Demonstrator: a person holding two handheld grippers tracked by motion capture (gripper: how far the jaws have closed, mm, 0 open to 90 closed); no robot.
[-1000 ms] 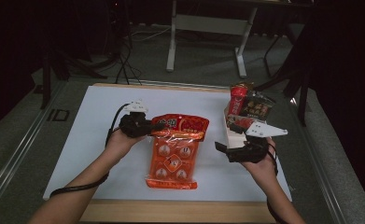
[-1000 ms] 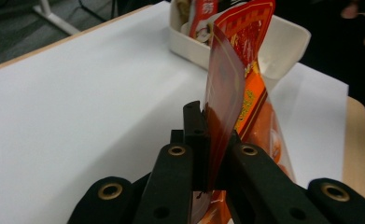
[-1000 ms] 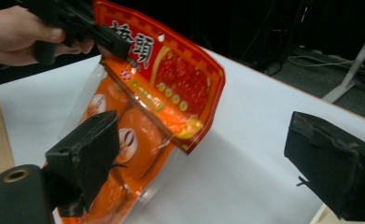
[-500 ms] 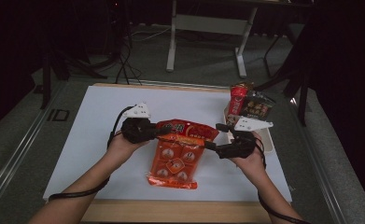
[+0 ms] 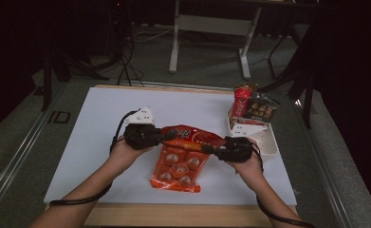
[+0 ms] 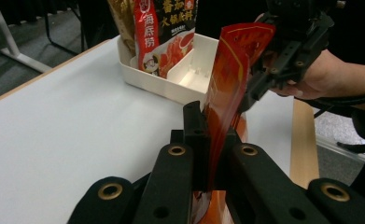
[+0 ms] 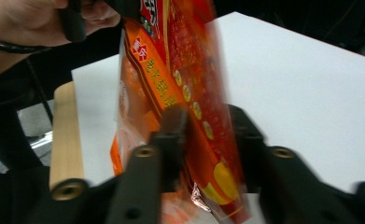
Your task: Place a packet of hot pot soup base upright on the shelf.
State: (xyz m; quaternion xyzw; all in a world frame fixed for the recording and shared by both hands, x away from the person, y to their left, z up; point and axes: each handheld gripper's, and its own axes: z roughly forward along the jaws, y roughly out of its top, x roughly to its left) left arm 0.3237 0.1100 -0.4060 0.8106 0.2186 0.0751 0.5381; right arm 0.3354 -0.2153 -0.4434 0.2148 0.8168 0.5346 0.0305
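An orange-red snack bag hangs between both grippers over the white table, its top edge lifted and its bottom still on the table. My left gripper is shut on the bag's upper left edge; in the left gripper view the jaws pinch the thin bag edge-on. My right gripper has just been closing on the bag's upper right edge. In the right gripper view, which is blurred, the bag fills the gap of that gripper, both jaws against it.
A white divided tray stands at the table's right side, with a red packet and a dark packet upright in its far end. Its near compartments look bare. A wooden strip edges the table's front.
My right gripper moved left from beside the tray to the bag's right edge and closed on it. My left gripper raised the bag's top edge off the table.
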